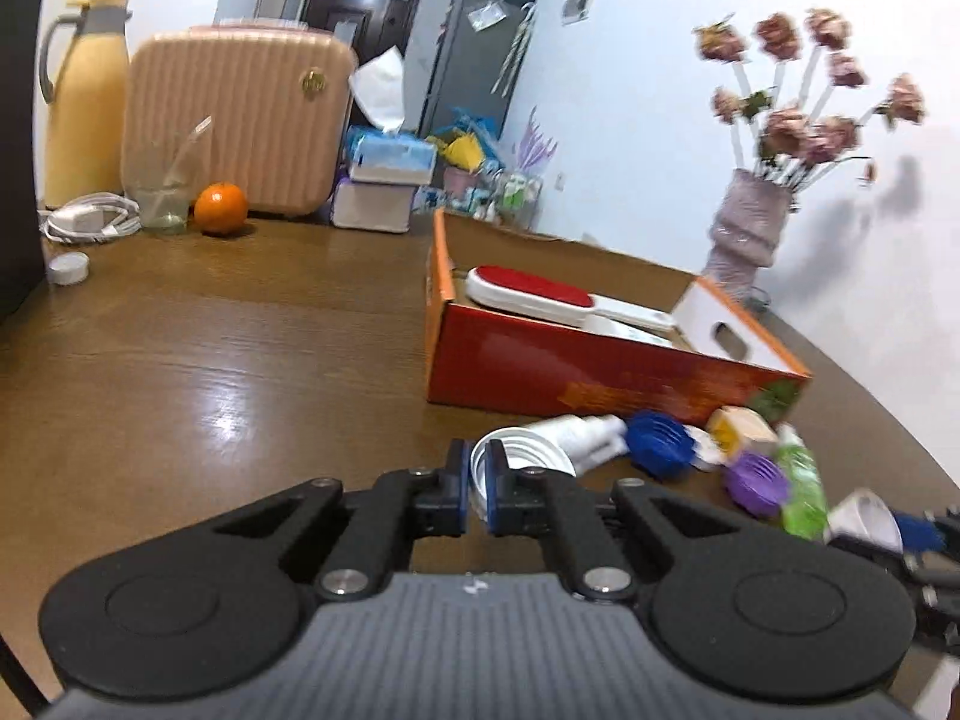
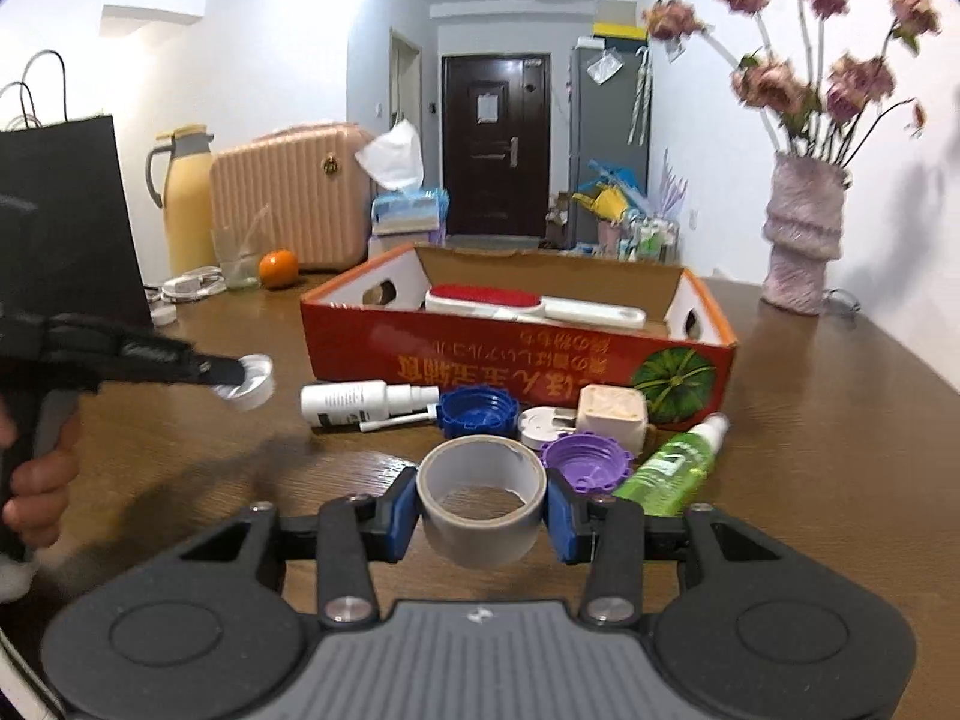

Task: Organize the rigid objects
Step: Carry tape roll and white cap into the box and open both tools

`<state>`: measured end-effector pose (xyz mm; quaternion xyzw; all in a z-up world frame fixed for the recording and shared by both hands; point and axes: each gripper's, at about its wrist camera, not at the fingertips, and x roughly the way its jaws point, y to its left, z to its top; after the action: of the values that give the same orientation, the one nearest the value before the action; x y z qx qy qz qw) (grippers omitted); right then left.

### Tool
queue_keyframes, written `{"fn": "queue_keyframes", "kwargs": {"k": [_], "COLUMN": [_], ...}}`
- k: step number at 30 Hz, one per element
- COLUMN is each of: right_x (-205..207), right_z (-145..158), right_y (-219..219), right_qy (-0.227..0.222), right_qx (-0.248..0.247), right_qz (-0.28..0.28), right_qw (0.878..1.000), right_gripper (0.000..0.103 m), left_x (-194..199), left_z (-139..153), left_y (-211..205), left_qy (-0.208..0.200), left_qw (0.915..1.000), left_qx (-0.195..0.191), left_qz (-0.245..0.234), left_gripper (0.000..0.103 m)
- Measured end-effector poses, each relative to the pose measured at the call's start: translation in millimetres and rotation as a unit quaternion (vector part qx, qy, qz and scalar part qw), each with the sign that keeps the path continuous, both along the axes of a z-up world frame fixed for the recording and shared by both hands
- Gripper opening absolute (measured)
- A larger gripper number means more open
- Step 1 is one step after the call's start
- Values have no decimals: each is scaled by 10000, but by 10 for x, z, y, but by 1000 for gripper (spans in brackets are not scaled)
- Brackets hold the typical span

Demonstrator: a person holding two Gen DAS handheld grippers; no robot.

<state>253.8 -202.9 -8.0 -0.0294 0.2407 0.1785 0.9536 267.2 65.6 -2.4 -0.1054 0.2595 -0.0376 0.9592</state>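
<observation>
My left gripper (image 1: 477,489) is shut on the rim of a white jar lid (image 1: 522,450) and holds it above the table; from the right wrist view the gripper (image 2: 231,372) carries the lid (image 2: 252,381) left of the box. My right gripper (image 2: 480,504) is shut on a grey tape roll (image 2: 480,501), lifted just above the table. A red cardboard box (image 2: 516,360) stands ahead with a red-and-white lint brush (image 2: 528,303) inside. In front of the box lie a white spray bottle (image 2: 360,402), a blue lid (image 2: 477,411), a purple lid (image 2: 585,462), a beige square container (image 2: 612,414) and a green spray bottle (image 2: 675,468).
A vase of dried flowers (image 2: 801,240) stands at the right back. At the left back are a pink case (image 2: 288,204), a yellow thermos (image 2: 186,204), a glass (image 2: 237,267), an orange (image 2: 278,269), a white charger cable (image 2: 189,285) and tissue packs (image 2: 408,210). A black paper bag (image 2: 60,216) stands at the left edge.
</observation>
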Motion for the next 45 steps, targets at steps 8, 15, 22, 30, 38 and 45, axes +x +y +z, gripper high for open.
{"fn": "queue_keyframes", "kwargs": {"k": [8, 15, 22, 30, 38, 45], "right_x": [-716, -1201, -1387, -1096, -256, 792], "right_z": [249, 318, 295, 322, 465, 511], "right_y": [-36, -45, -135, -172, -230, -261], "right_qy": [-443, -715, -777, -913, -956, -824], "right_qx": [38, 35, 118, -136, -211, -155], "right_qz": [8, -10, -160, -283, -210, -165], "right_qw": [9990, 9974, 9968, 9953, 9950, 9963], "right_gripper": [42, 42, 42, 42, 42, 42], "left_x": [-866, -1315, -1404, -969, -73, 948], "left_z": [274, 418, 462, 392, 501, 503], "left_y": [-68, -150, -224, -233, -209, -230], "left_qy": [-451, -800, -932, -735, -728, -524], "left_qw": [9990, 9967, 9953, 9968, 9964, 9957], "left_qx": [-19, -1, 5, -35, 180, 564], "left_qz": [-68, -115, -258, -307, -386, -515], "left_gripper": [6, 6, 6, 6, 6, 6]}}
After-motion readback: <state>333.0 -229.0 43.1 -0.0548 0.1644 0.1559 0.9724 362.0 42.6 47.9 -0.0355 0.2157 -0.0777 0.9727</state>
